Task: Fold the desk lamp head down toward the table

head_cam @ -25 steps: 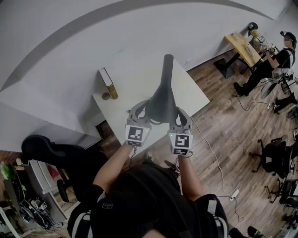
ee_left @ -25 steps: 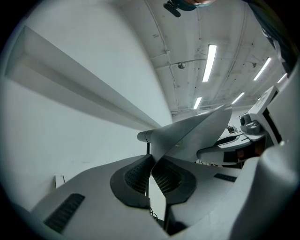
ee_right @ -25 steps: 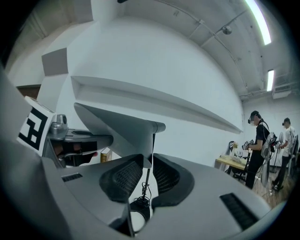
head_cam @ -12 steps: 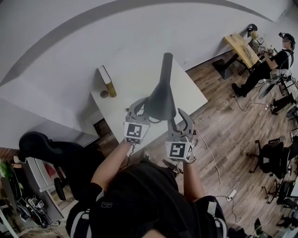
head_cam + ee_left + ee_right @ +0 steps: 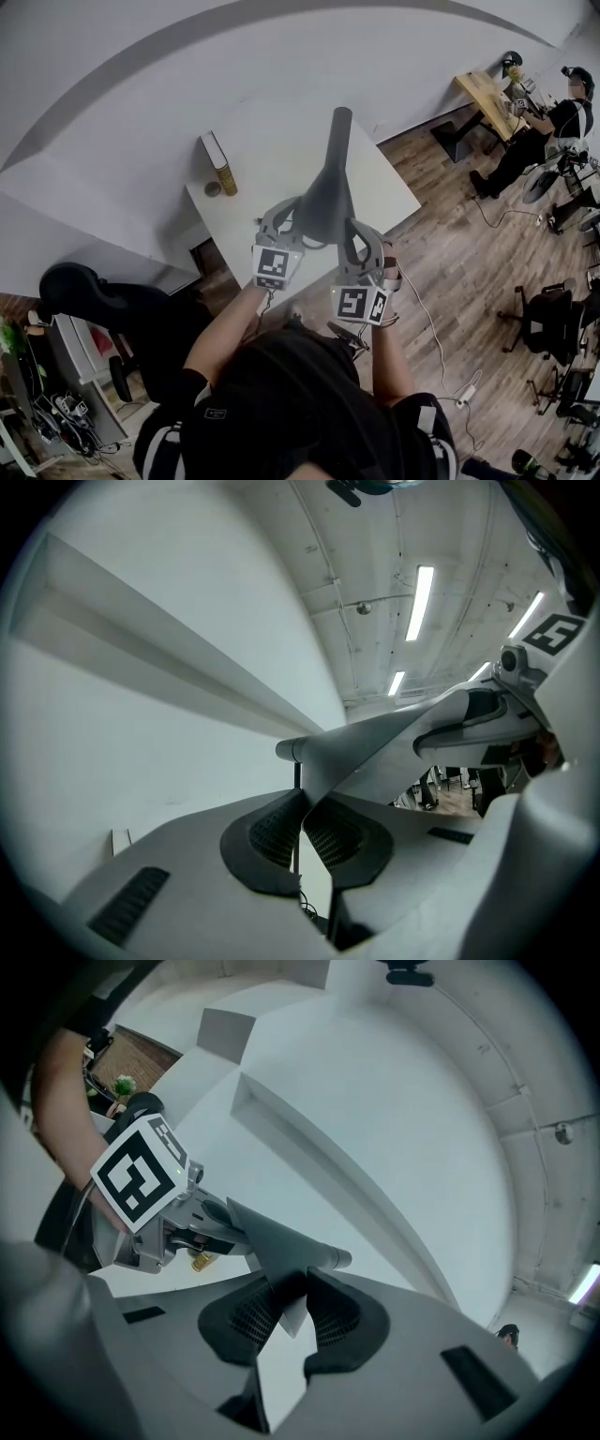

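Observation:
The desk lamp's grey cone-shaped head stands up over the white table, its narrow neck pointing away from me. My left gripper is shut on the cone's left rim; its pads pinch the thin edge of the lamp head. My right gripper holds the right rim. Its jaws have just been closing, and the edge of the lamp head sits pinched between the pads. Each gripper shows in the other's view: the right gripper, the left gripper.
A book, a yellow can and a small round object stand at the table's far left corner. A cable runs over the wooden floor on the right. Office chairs and a seated person are farther right.
The right gripper opened wide beside the lamp head, rolled, and has closed back onto the right rim a little higher. The left gripper and the lamp head have stayed put.

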Available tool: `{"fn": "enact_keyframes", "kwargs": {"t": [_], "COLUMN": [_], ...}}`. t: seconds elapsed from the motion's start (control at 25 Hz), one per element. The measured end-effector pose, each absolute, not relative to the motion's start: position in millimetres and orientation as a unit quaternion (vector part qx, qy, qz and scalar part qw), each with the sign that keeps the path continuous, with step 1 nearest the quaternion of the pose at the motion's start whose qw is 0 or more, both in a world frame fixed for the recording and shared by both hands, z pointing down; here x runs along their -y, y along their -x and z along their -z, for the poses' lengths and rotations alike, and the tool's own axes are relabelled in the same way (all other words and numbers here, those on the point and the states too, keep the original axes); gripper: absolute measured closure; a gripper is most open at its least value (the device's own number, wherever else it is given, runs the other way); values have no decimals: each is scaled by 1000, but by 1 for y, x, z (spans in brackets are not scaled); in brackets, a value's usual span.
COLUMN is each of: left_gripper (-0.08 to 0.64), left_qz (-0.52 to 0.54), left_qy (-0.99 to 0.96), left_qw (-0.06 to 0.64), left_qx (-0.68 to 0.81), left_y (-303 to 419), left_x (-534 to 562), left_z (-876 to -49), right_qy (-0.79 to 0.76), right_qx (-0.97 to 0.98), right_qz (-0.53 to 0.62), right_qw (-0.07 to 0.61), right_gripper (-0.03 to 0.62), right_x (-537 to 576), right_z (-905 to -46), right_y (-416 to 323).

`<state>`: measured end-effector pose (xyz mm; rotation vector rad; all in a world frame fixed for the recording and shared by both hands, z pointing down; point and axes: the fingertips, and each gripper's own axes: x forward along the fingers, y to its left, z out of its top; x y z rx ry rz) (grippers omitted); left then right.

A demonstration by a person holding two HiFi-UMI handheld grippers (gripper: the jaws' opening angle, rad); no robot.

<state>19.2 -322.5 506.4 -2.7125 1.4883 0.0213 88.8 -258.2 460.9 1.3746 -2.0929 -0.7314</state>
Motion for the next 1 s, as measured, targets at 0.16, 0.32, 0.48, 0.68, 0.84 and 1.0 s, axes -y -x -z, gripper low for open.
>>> {"fn": "enact_keyframes", "kwargs": {"t": [0.16,0.32,0.48,0.68,0.84,1.0], "left_gripper": [529,528,480,376,367,347], "left_qz": [6,29,44,77,111,164], "left_qy": [876,877,881,876,860,842], "left_qw": [29,49,82,152,241,327], "left_qx": [-481,-476,-464,-451,-437,-396], "left_y": [-20,-20,-16,-9,-7,-19], "left_x": [324,320,306,282,265,257], "left_z": [-508,-510,-507,-494,-473,-464], "right_qy": [-508,-511,-512,-512,-512,-513], "right_qx": [766,764,763,761,759,756], "right_qz": [280,282,283,283,286,290], "right_qw": [276,277,277,279,282,286], "right_gripper": [511,514,515,515,515,517], "right_x": [259,260,259,259,258,259], "right_z": [-464,-464,-465,-465,-465,-466], "right_y": [-89,-89,-88,-89,-89,-89]}}
